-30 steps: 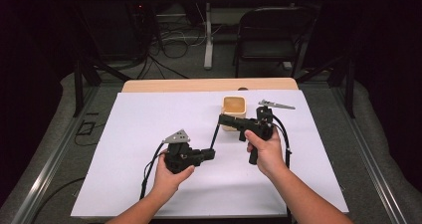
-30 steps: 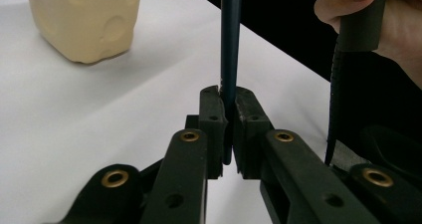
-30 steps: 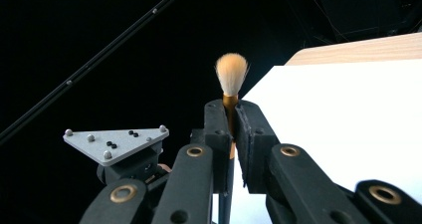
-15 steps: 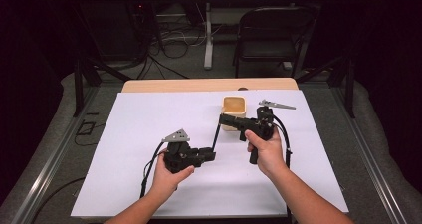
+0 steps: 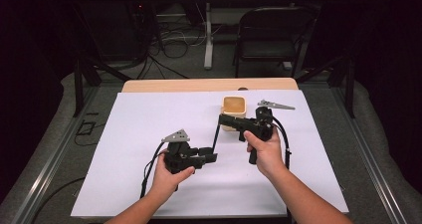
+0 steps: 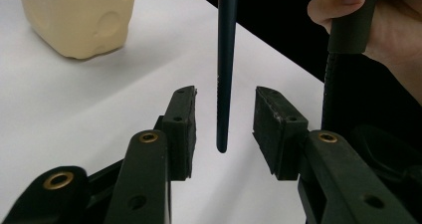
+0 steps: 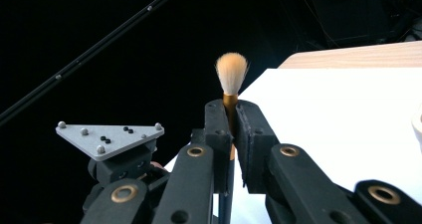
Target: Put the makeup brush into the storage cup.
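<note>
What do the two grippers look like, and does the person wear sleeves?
Both the left gripper and the right gripper are matte black, with flat rectangular jaws and brass-ringed pivot holes. A grey three-cornered plate with small screws tops the left one. Black cables trail from them. The forearms are bare; no sleeves show.
</note>
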The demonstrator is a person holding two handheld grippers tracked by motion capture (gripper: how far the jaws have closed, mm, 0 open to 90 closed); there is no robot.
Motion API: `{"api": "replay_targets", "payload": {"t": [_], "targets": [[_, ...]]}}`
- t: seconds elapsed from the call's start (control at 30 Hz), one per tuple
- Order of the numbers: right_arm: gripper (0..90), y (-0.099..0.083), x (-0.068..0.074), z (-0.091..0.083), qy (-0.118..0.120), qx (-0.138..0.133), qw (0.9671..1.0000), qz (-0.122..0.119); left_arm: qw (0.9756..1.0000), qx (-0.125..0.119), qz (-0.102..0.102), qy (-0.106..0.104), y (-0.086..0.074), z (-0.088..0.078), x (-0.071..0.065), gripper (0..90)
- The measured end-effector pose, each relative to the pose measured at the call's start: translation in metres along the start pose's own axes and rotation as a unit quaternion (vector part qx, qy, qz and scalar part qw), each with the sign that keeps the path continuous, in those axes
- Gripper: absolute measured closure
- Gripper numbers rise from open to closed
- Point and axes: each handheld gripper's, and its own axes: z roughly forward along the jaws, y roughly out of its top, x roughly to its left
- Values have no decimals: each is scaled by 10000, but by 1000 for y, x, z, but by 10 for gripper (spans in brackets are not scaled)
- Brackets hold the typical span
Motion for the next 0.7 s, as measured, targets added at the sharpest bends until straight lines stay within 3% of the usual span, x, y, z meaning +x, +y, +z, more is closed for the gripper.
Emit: {"api": "replay_targets", "payload": {"t": [0.7], "targets": [[846,0,4,-1,-196,47,9991,-369,9996,35,31,281,0,-4,4,512]]}}
